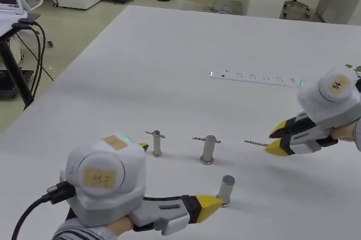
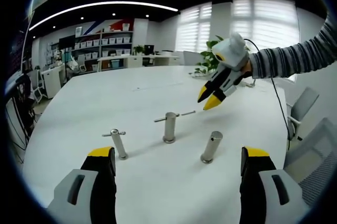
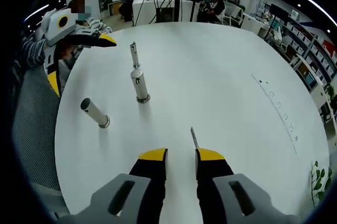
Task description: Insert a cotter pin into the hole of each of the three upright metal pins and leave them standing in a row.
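Three upright metal pins stand on the white table (image 1: 141, 70). The left pin (image 1: 157, 144) (image 2: 118, 143) and the middle pin (image 1: 209, 149) (image 2: 169, 127) each carry a cotter pin through the top. The near pin (image 1: 227, 189) (image 2: 211, 146) (image 3: 95, 113) has none. My left gripper (image 1: 176, 177) (image 2: 176, 166) is wide open, low over the table, with the pins just ahead of its jaws. Off to the right, my right gripper (image 1: 276, 138) (image 3: 181, 155) is shut on a cotter pin (image 1: 255, 143) (image 3: 194, 137) that points towards the middle pin.
A white power strip (image 1: 254, 76) (image 3: 276, 105) lies farther back on the table. A plant (image 1: 355, 69) is at the right edge. Office desks and chairs stand beyond the table's far edge.
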### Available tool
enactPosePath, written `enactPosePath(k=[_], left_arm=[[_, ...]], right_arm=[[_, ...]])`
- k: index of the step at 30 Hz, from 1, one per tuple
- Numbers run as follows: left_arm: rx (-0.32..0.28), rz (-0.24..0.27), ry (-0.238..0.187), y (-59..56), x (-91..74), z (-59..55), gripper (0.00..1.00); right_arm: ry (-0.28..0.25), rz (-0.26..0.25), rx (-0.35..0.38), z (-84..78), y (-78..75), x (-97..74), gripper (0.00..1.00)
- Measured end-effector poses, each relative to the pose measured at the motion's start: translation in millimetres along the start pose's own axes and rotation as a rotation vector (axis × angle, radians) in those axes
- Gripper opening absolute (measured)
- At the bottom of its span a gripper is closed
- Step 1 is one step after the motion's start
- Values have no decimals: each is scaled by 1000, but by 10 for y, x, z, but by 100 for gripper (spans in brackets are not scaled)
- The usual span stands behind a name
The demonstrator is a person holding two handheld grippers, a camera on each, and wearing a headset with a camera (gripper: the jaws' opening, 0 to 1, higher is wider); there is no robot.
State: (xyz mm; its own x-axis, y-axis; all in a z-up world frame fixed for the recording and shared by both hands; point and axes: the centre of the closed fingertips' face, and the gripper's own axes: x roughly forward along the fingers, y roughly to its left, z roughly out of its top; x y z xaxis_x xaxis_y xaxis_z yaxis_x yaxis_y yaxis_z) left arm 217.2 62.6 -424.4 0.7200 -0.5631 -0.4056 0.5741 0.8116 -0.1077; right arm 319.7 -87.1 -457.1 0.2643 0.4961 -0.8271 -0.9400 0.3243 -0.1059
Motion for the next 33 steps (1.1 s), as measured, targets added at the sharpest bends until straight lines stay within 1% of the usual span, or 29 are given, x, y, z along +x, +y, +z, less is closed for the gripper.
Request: enactPosePath(k=[5,8,12,22,23,24,25,26,28,29,30,33], left_arm=[[-2,-6,2,-11,8,-7,98],[-5,-7,0,-9,12,-2,98],[-10,-4,-2,4,12,2,98],[-11,-14,3,-18,20,-6,96],[-11,-16,3,-22,21,-8,96],[-11,-17,4,-23,21,-8,96],[-10,-17,4,-25,22,-8,96],[-9,-18,3,-27,23,-7,96],[-11,-20,2,-31,25,-6,96],[-11,-21,3,-32,26,-7,95],[-10,-22,3,-34,27,-6,95],[-10,-24,1,-37,30,-1,95]], right_arm=[[28,11,-13,-21,-87,110,14],[54,10,-18,-54,-157,179,12],[68,15,-13,-82,-214,239,10],[109,35,-24,-158,-252,343,5],[117,37,-27,-183,-288,366,5],[122,41,-28,-193,-291,372,5],[129,48,-30,-200,-280,369,4],[121,48,-28,-177,-289,370,3],[141,54,-36,-196,-285,371,2],[135,60,-35,-178,-275,374,1],[141,67,-35,-180,-264,373,0],[153,69,-50,-180,-246,371,0]])
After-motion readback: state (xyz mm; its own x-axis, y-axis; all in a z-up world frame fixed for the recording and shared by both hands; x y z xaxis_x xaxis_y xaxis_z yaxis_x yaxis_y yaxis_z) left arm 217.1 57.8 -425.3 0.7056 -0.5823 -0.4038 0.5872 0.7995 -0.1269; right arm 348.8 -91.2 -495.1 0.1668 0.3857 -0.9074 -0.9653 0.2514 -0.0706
